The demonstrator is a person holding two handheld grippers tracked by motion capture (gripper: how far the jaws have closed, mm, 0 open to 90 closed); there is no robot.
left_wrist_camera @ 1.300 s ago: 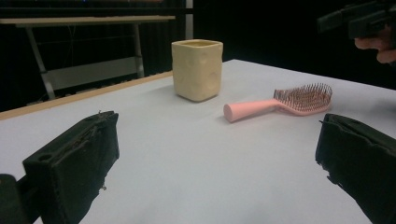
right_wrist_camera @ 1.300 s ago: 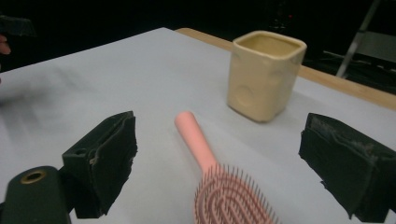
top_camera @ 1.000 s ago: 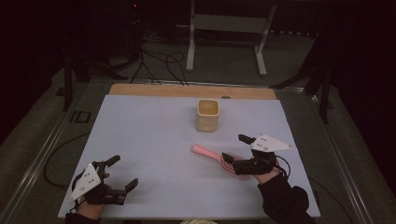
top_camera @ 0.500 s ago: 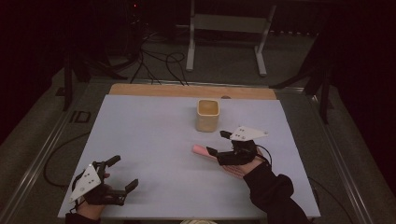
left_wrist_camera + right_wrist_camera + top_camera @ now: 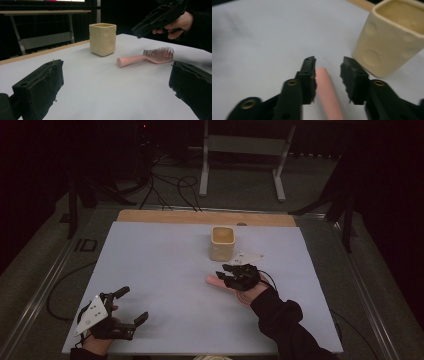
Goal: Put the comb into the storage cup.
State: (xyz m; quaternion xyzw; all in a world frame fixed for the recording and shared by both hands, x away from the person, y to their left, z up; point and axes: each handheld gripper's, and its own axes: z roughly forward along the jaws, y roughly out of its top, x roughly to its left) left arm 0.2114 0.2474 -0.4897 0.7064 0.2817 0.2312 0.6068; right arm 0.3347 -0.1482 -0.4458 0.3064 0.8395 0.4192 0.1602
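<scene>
The left gripper (image 5: pixel 125 312) rests at about seven o'clock on the white table (image 5: pixel 160 265), its jaws spread wide with nothing between them; in the left gripper view the two black pads stand far apart at the frame's lower corners, bare tabletop between. The right gripper (image 5: pixel 226 273), at roughly four o'clock from the table's middle, has just been closing its jaws around the handle of the pink hairbrush (image 5: pixel 147 57). In the right gripper view the handle (image 5: pixel 328 95) lies between the pads, hard against the left one, with a clear gap to the right one, so the grip is not yet made.

The hairbrush lies flat on the table, just at five o'clock of the cream cup (image 5: pixel 222 242) and near it without touching. From the left gripper view its handle end points toward nine o'clock and its bristled head (image 5: pixel 160 53) toward three o'clock, bristles up, under the person's right hand (image 5: pixel 178 23).

As a judgement, the brush looks like light, stiff moulded plastic, so it should lift easily and not bend. The smooth round handle could roll or slip between flat pads, so the hold belongs across the handle, squarely, some way in from the tip rather than at its very end. The bristles are springy and give a poor purchase. The head is heavier, so a grip far out on the handle may let it droop.
</scene>
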